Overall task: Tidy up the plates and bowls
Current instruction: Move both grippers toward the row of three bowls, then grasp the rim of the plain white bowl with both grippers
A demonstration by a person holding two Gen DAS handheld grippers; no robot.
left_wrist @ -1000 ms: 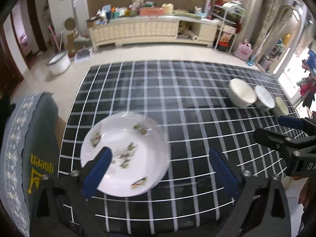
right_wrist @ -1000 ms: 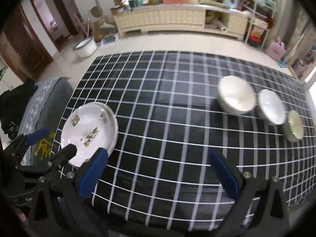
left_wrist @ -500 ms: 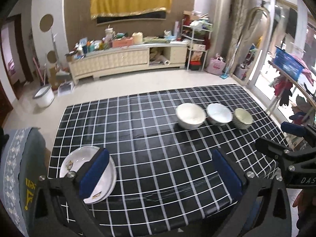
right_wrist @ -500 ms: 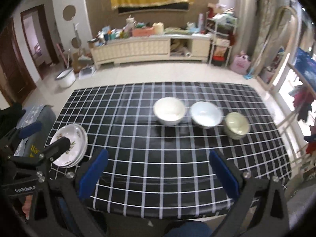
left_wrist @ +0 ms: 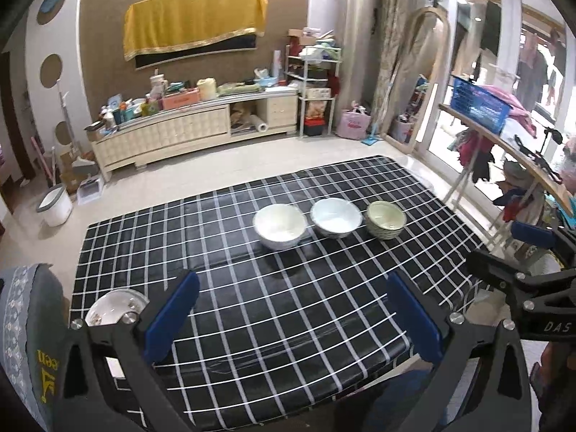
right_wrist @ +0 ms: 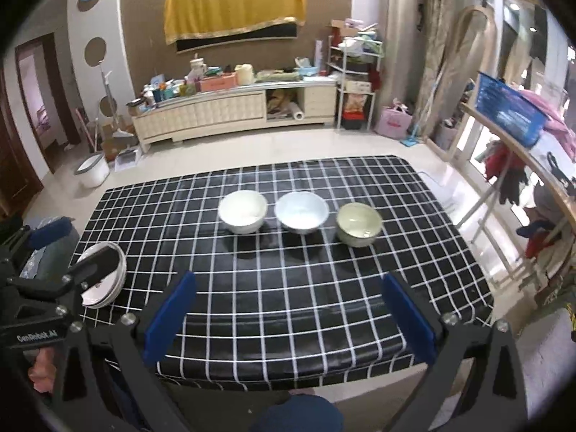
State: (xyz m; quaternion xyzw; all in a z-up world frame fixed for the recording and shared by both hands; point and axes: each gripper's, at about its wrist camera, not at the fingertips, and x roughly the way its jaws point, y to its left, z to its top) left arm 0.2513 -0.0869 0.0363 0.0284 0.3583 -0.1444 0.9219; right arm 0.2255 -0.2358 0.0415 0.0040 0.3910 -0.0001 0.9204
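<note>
A stack of white flowered plates (left_wrist: 116,304) (right_wrist: 104,280) lies at the table's near left corner. Three bowls stand in a row mid-table: a white bowl (left_wrist: 279,226) (right_wrist: 243,211), a pale blue-white bowl (left_wrist: 335,217) (right_wrist: 301,211) and a greenish bowl (left_wrist: 386,219) (right_wrist: 359,224). My left gripper (left_wrist: 293,315) is open and empty, held back above the near table edge. My right gripper (right_wrist: 288,311) is open and empty, also above the near edge. Each gripper shows at the side of the other's view.
The table wears a black cloth with white checks (left_wrist: 288,306) (right_wrist: 288,288). A grey cushioned chair (left_wrist: 25,324) stands at the left. A long cream cabinet (right_wrist: 234,111) lines the far wall. A drying rack (right_wrist: 522,180) stands to the right.
Both grippers have pulled back and up from the table, away from the plates. The views now take in the whole table and room. Both stay open and empty.
</note>
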